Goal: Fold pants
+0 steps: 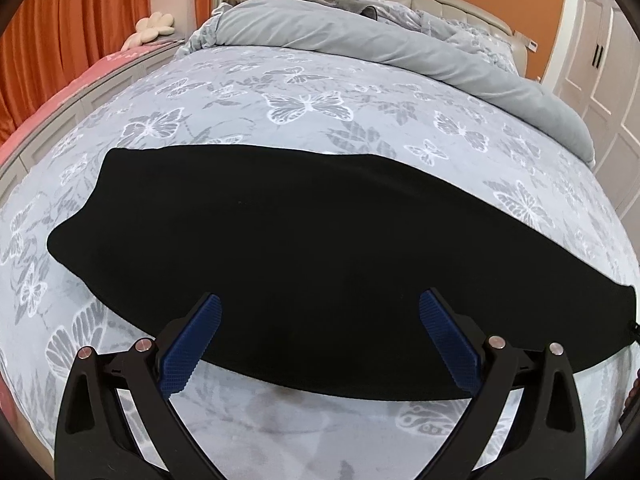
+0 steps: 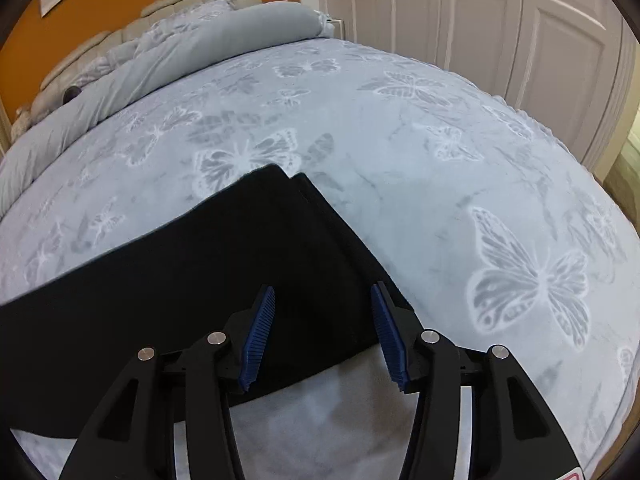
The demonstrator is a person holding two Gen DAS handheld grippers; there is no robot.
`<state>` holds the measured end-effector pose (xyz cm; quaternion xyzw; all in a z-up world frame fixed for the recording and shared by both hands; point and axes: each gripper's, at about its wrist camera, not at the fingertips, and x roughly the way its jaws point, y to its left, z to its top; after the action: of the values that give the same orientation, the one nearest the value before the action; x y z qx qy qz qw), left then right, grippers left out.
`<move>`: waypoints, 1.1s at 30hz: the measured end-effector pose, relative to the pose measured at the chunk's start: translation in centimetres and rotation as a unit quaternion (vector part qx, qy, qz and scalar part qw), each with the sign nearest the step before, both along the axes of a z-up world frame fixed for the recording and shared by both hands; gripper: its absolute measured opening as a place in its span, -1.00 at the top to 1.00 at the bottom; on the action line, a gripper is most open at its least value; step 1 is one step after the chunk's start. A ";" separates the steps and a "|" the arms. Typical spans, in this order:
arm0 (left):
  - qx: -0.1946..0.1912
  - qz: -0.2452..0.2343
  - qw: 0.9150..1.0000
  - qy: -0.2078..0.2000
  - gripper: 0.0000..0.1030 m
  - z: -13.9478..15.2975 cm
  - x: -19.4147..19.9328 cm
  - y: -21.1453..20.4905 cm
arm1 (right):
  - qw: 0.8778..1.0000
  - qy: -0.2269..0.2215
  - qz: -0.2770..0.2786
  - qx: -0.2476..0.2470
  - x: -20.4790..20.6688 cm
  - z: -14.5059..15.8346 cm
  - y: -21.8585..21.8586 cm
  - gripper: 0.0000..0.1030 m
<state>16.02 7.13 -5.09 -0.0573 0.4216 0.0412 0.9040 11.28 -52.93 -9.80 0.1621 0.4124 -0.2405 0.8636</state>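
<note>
Long black fabric pants lie flat, prob. folded lengthwise, across the pale grey butterfly-print bedspread, w/ the left gripper wide open and the right gripper about half open, both empty above the pants' near edge.

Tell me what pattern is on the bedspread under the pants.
White and grey butterflies on a pale grey bedspread, clearest in the right wrist view.

Both wrist views angled down, close over bed; share black pants.
</note>
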 end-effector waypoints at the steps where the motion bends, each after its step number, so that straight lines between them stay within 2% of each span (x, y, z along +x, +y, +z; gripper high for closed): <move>1: 0.002 -0.002 1.000 0.000 -0.89 -0.1 0.1 -0.2 | 1.000 -0.003 0.001 0.000 0.0 0.1 -0.1 0.13; 2: 0.002 -0.002 1.000 0.001 -0.89 -0.1 0.1 -0.3 | 1.000 -0.008 0.004 0.004 0.0 0.2 0.0 0.59; 3: 0.002 -0.003 1.000 0.000 -0.89 -0.1 0.2 -0.3 | 1.000 -0.015 0.007 0.013 0.0 0.4 -0.2 0.78; 5: 0.000 -0.002 1.000 0.002 -0.89 -0.2 0.5 -0.5 | 0.999 -0.038 0.005 0.028 -0.3 1.2 -0.5 0.82; 7: -0.002 -0.003 1.000 0.003 -0.89 -0.3 0.7 -0.7 | 0.998 -0.060 0.002 0.004 -0.7 2.8 -0.7 0.83; 9: -0.001 -0.006 1.000 0.003 -0.89 -0.4 0.8 -1.0 | 0.998 -0.070 -0.006 0.003 -1.1 3.3 -1.5 0.86; 10: 0.000 -0.010 1.000 0.001 -0.89 -0.4 0.8 -1.2 | 0.998 -0.066 -0.014 0.008 -1.0 2.9 -2.2 0.87; 12: 0.009 -0.014 1.000 -0.001 -0.90 -0.5 0.9 -1.4 | 0.999 -0.035 -0.016 0.039 -0.5 0.2 -3.4 0.87; 13: 0.013 -0.016 1.000 -0.001 -0.89 -0.6 0.9 -1.6 | 0.999 -0.031 -0.008 0.044 -0.4 -0.9 -3.4 0.86; 14: 0.018 -0.018 1.000 -0.001 -0.89 -0.7 0.9 -1.7 | 0.999 -0.035 -0.007 0.033 -0.5 -0.7 -3.2 0.86; 15: 0.022 -0.018 1.000 0.001 -0.89 -0.8 0.9 -1.8 | 0.999 -0.026 -0.005 0.028 -0.3 -0.3 -3.0 0.83; 17: 0.021 -0.019 1.000 0.006 -0.89 -1.0 0.8 -1.9 | 0.999 -0.024 -0.016 0.023 -0.4 1.1 -2.6 0.52; 19: 0.015 -0.019 1.000 0.004 -0.89 -0.8 0.7 -1.8 | 0.999 -0.034 -0.024 -0.021 -0.4 2.7 -1.6 0.32; 20: 0.013 -0.018 1.000 0.001 -0.89 -0.6 0.6 -1.7 | 0.998 -0.040 -0.020 -0.033 -0.1 3.2 -1.2 -0.04; 22: 0.012 -0.018 1.000 -0.006 -0.89 -0.2 0.3 -1.6 | 0.998 -0.052 -0.007 -0.039 1.2 3.7 -0.8 -0.35; 25: 0.016 -0.015 1.000 -0.014 -0.90 0.1 0.2 -1.2 | 0.998 -0.032 0.011 -0.048 3.9 3.0 -0.6 -0.35; 26: 0.019 -0.014 1.000 -0.015 -0.90 0.1 0.3 -1.0 | 0.999 -0.017 0.017 -0.047 5.0 2.3 -0.6 -0.25; 27: 0.020 -0.013 1.000 -0.015 -0.90 0.0 0.4 -0.9 | 0.999 0.004 0.030 -0.036 6.3 1.3 -0.8 0.05; 28: 0.022 -0.011 1.000 -0.013 -0.90 0.0 0.6 -0.7 | 0.999 0.020 0.038 -0.029 7.2 0.3 -0.9 0.57; 29: 0.021 -0.009 1.000 -0.010 -0.90 -0.1 0.9 -0.5 | 0.999 0.012 0.036 -0.036 7.1 0.4 -0.8 0.78; 32: 0.019 -0.003 1.000 -0.007 -0.90 -0.3 1.4 0.0 | 1.000 -0.014 0.010 -0.016 6.0 0.2 -2.6 0.82; 33: 0.018 -0.001 1.000 -0.007 -0.90 -0.3 1.6 0.2 | 1.000 -0.027 0.004 0.004 5.7 -0.3 -3.5 0.82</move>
<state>17.61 7.33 -5.42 -0.0411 0.4147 0.0473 0.9078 16.95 -56.42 -10.14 0.1707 0.3906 -0.2307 0.8747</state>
